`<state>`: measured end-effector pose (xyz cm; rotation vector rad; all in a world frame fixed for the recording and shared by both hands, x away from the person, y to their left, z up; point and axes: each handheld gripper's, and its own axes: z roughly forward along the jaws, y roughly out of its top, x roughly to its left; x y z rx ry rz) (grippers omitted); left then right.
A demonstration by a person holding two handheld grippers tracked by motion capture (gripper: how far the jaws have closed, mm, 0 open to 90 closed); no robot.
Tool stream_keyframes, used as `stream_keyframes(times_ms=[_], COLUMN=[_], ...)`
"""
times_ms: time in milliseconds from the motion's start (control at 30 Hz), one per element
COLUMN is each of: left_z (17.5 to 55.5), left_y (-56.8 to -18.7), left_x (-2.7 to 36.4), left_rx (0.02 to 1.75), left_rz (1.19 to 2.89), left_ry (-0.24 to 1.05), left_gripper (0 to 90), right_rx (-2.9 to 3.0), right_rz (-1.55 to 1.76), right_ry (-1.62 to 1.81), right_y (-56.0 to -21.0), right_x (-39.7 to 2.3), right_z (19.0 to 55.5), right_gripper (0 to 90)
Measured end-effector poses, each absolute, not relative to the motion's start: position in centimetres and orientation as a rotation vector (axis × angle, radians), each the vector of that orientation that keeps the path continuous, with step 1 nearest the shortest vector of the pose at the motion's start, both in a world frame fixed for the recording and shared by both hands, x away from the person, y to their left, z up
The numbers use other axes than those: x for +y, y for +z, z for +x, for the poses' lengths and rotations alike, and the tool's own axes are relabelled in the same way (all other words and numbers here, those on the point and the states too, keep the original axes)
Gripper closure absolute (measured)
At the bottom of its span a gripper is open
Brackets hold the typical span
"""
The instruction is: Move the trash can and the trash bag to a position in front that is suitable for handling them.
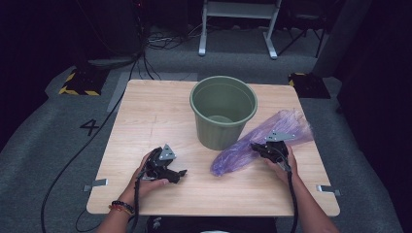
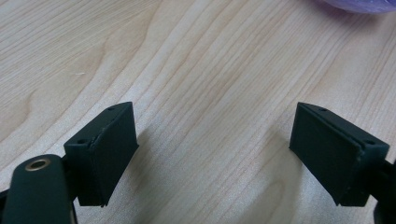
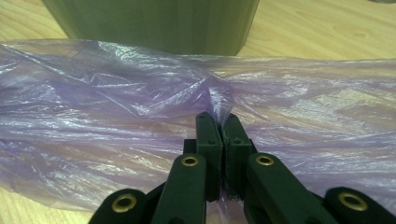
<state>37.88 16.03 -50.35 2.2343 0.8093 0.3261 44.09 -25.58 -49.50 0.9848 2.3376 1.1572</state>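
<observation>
A thin purple plastic bag (image 1: 262, 141) lies across the right side of the wooden table (image 1: 145, 111), beside a green bin (image 1: 223, 110). My right gripper (image 1: 260, 147) sits on the bag, and its jaws are pinched shut on a fold of the film (image 3: 219, 100). The bag (image 3: 116, 112) spreads wide to both sides of that pinch, with the bin's wall (image 3: 154, 23) just behind it. My left gripper (image 1: 180, 173) rests low over bare wood at the front left, jaws wide apart with nothing between them (image 2: 212, 149). An edge of the bag (image 2: 359, 4) shows at the far top right there.
The bin stands upright in the middle of the table, open and seemingly empty. Cables trail from both grippers off the front edge. Beyond the table lie grey carpet, floor cables (image 1: 160, 41) and a white frame (image 1: 238, 24).
</observation>
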Motion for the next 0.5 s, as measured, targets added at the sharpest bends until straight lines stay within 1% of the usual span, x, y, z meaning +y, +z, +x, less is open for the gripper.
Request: stream_keyframes(times_ms=[500], left_z=[37.9], left_y=[-50.4], left_x=[16.1], left_rx=[0.807], left_rz=[2.234], left_ry=[0.326], left_gripper=[14.7], right_rx=[2.285], right_rz=[0.947], right_ry=[1.234], right_y=[-48.3], right_x=[-25.3], right_z=[43.6], right_gripper=[88.7])
